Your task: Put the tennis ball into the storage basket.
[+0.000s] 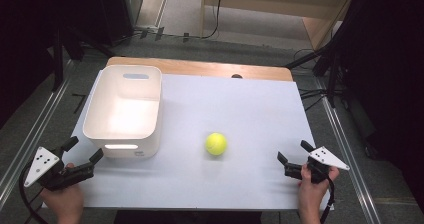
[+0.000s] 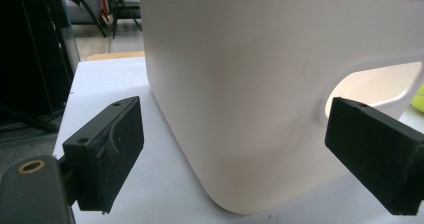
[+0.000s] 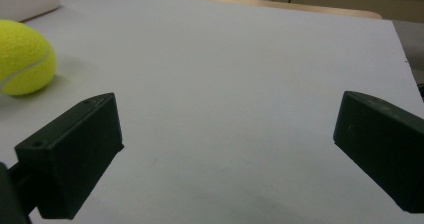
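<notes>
I can read no lettering, number or sign anywhere here. A small dark mark sits low on the near wall of the white bin [image 1: 123, 111], but it is too small to make out.

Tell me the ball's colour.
Yellow-green ball with a pale seam, clearest in the right gripper view.

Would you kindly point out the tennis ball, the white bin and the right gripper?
tennis ball [image 1: 216, 144], high view, centre of its felt.
white bin [image 1: 122, 146], high view, near wall by the handle slot.
right gripper [image 1: 292, 151], high view, midway between its fingertips.
</notes>
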The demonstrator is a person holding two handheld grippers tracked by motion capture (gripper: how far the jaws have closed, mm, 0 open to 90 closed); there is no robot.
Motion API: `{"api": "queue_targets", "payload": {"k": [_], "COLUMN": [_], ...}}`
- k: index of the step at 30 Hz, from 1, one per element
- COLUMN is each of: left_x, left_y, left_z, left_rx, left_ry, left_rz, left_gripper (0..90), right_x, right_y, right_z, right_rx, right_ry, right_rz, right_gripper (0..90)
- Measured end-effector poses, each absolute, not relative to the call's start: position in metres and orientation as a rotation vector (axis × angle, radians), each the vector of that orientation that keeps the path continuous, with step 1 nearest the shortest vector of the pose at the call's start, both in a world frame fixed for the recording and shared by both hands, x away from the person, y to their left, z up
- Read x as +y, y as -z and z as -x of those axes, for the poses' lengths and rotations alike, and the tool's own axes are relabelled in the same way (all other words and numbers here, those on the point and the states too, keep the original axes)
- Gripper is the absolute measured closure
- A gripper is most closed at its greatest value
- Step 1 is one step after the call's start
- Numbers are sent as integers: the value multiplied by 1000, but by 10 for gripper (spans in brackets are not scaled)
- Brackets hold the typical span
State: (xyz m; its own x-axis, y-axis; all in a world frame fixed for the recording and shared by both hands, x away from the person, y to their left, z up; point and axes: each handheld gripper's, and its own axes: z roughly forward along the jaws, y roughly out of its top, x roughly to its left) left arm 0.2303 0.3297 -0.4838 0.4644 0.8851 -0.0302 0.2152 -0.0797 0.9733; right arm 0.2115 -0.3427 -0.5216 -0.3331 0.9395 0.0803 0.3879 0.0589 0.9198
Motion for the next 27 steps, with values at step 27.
{"api": "queue_targets", "payload": {"k": [27], "left_x": [327], "left_y": [484], "left_z": [-230], "left_rx": [973], "left_ry": [-746], "left_rz": [-1616], "left_gripper": [86], "right_x": [-331], "right_y": [501], "right_z": [-218], "right_rx": [1859], "right_ry": [-1274], "right_rz": [-1286], "right_gripper": [0]}}
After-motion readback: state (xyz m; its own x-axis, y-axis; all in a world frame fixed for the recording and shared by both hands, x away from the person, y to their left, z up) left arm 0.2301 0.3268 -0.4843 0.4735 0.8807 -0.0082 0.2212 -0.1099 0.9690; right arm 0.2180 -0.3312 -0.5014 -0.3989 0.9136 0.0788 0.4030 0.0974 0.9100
